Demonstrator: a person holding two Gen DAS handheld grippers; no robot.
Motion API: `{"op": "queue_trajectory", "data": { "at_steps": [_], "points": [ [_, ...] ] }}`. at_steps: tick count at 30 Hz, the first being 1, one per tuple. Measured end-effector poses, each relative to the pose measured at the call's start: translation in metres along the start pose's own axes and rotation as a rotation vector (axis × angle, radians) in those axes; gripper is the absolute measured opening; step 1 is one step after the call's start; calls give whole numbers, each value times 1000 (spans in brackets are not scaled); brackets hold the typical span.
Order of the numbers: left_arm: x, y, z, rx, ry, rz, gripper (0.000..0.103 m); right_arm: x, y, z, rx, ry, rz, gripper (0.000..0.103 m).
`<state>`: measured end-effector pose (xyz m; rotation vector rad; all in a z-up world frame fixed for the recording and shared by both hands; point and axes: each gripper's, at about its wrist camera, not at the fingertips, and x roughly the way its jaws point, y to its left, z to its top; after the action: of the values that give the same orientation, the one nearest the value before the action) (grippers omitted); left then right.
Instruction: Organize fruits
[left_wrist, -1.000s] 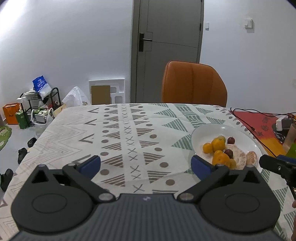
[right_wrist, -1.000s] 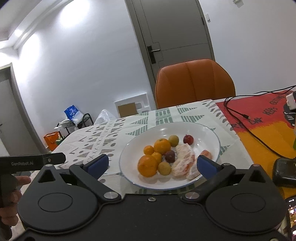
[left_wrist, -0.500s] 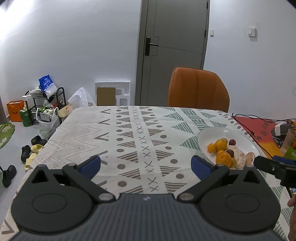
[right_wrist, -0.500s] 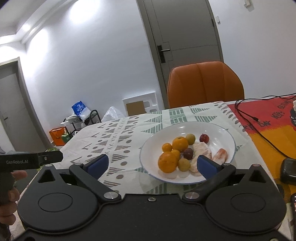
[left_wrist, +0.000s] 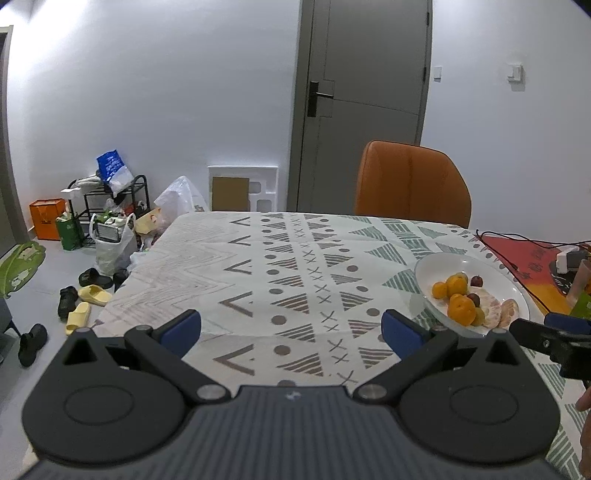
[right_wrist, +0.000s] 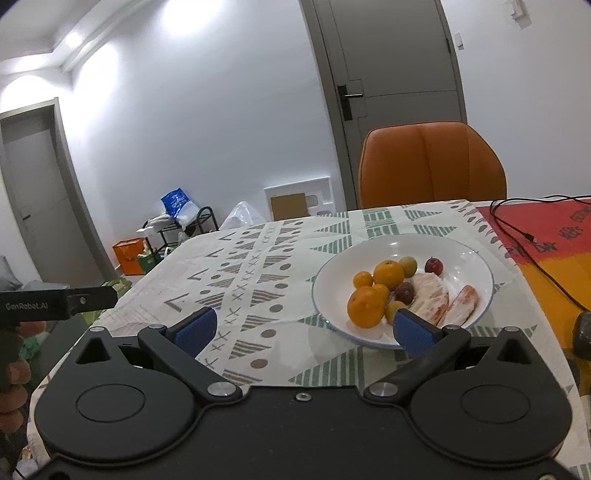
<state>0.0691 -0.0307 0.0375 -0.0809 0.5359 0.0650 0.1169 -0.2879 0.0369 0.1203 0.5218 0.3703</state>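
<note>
Pulling back, both views widened over the last second: the plate (right_wrist: 476, 258) of fruits (right_wrist: 391, 291) slid right and shrank. Left hand-held gripper (left_wrist: 291, 328) and right hand-held gripper (right_wrist: 303, 328) gaped wide, empty, above the worktop (left_wrist: 258, 266); all the fruit sat gathered on the plate.

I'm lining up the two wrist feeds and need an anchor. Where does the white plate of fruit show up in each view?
Left wrist view: the white plate sits at the right edge of the table, beyond the right fingertip of the left gripper.
Right wrist view: the white plate lies right of centre, just beyond the right gripper.
Shared landmark: the orange chair behind the table's far edge.
</note>
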Motion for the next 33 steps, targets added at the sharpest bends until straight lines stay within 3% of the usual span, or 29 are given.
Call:
{"op": "queue_trajectory", "data": {
  "at_steps": [33],
  "points": [
    [-15, 17, -29, 30, 43, 11, 103, -21, 12, -23, -13, 19, -9, 103]
  ]
}}
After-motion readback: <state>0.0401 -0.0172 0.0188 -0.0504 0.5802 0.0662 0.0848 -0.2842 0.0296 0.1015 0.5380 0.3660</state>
